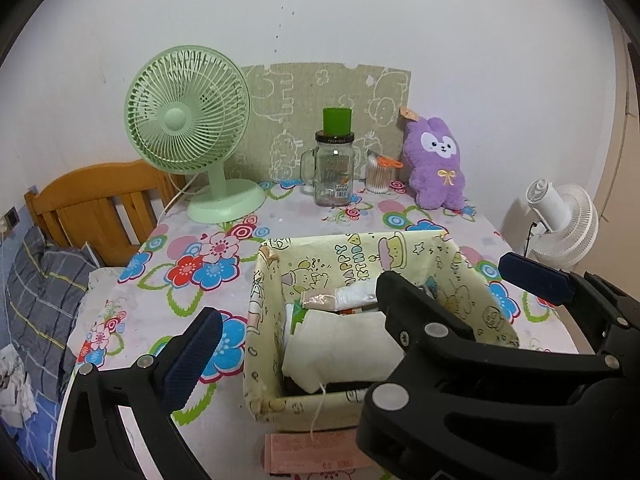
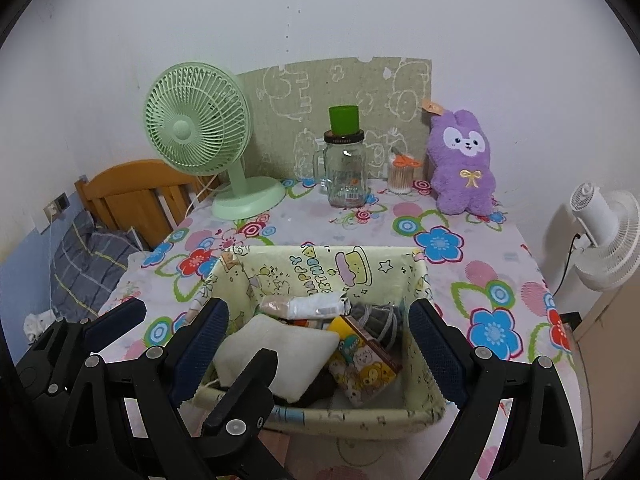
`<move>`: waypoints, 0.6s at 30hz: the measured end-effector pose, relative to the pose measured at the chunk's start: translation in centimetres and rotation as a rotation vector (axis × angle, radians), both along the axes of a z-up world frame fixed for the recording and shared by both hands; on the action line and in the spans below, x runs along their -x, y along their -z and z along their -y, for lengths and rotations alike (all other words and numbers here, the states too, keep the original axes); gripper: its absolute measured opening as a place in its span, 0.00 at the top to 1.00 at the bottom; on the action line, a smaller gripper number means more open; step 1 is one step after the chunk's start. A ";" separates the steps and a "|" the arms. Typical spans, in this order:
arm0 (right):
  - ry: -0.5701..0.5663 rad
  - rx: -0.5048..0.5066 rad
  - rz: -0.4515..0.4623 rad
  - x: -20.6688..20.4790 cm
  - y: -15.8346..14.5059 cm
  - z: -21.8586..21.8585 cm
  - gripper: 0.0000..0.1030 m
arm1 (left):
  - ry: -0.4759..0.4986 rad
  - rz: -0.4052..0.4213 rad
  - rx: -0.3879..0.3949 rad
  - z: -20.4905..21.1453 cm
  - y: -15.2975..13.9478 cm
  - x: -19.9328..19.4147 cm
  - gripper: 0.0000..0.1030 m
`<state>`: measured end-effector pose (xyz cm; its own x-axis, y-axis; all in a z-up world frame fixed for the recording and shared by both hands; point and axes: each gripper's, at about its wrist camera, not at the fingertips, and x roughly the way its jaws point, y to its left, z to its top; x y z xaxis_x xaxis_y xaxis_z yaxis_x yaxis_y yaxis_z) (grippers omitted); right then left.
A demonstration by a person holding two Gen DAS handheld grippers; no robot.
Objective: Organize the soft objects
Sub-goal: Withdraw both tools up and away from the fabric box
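Floral-cloth desk (image 2: 500, 276) against white wall. Fabric bin (image 2: 420, 408) at 6 o'clock already holds a cream pillow (image 2: 280, 352) and packets; purple plush (image 2: 464, 164) at 1 o'clock not yet binned. Left tongs (image 1: 360, 312) and right tongs (image 2: 320, 352) both spread wide, empty.

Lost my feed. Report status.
Both grippers, left and right, open, empty, over fabric bin. White pad lies inside. Purple plush at back, path unobstructed.

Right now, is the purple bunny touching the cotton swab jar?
Apart. The left wrist view shows tablecloth between the purple bunny and the cotton swab jar.
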<state>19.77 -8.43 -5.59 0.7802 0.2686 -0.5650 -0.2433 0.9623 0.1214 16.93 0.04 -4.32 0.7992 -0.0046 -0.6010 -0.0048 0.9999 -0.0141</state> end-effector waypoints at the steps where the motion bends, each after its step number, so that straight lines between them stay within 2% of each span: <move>1: 0.001 0.000 0.004 0.4 -0.1 0.1 0.09 | 0.001 0.004 -0.001 0.1 -0.1 0.3 0.01; 18: 0.023 -0.001 0.036 5.5 -1.1 1.3 0.09 | 0.028 0.031 0.002 1.2 -1.0 4.6 0.04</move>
<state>14.28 -9.69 -4.48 0.8058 0.2508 -0.5364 -0.2253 0.9676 0.1139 12.31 -1.15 -3.37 0.8170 -0.0284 -0.5759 0.0235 0.9996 -0.0160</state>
